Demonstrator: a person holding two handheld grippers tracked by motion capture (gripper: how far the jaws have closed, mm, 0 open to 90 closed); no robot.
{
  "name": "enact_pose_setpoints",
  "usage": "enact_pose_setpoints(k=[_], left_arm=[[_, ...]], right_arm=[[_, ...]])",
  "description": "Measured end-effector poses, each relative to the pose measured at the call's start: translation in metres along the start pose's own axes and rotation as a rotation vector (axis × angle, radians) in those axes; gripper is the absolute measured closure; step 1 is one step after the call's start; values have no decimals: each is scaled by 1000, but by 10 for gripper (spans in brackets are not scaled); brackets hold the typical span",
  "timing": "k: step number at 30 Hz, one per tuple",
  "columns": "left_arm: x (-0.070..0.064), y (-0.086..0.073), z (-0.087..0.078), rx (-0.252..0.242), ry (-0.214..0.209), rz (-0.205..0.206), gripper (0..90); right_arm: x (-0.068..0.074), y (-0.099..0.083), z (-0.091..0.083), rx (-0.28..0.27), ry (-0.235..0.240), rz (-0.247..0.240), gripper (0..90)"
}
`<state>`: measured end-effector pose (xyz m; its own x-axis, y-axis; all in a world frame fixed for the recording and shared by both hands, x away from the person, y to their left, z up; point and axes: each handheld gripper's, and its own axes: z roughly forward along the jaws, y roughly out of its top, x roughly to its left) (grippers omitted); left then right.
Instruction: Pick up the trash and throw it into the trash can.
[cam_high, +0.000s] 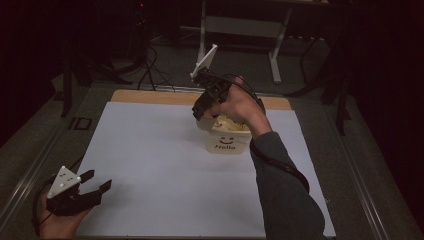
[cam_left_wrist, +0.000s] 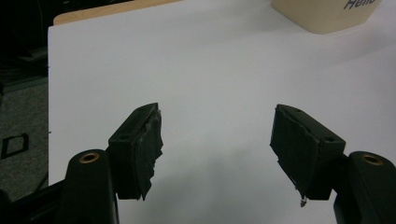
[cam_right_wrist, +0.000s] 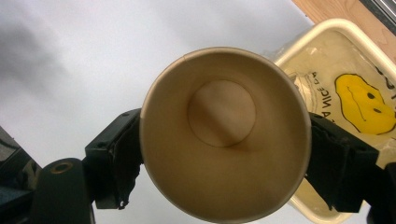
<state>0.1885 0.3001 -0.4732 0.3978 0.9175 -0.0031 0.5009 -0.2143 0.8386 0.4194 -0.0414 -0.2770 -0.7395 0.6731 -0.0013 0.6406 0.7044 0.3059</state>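
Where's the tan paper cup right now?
The tan paper cup sits clamped in the right gripper, mouth toward that gripper's camera, over the near rim of the cream square bin lined with a smiley-face plastic bag, toward the table's far side.

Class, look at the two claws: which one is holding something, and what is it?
The right claw, raised above the cream bin, grips a paper cup between its jaws. The left claw sits open with nothing between its jaws.

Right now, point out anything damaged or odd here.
The black padding on the left gripper fingers is torn and ragged, peeling at the edges. The right gripper, shut on the paper cup, shows frayed padding too. Nothing is spilled.
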Motion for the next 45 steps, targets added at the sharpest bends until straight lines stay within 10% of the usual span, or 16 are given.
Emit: enact_pose_setpoints(k=[45], left_arm=[[0, 0, 0, 2, 3, -4, 336]], right_arm=[[-59, -24, -17, 7, -53, 151, 194]])
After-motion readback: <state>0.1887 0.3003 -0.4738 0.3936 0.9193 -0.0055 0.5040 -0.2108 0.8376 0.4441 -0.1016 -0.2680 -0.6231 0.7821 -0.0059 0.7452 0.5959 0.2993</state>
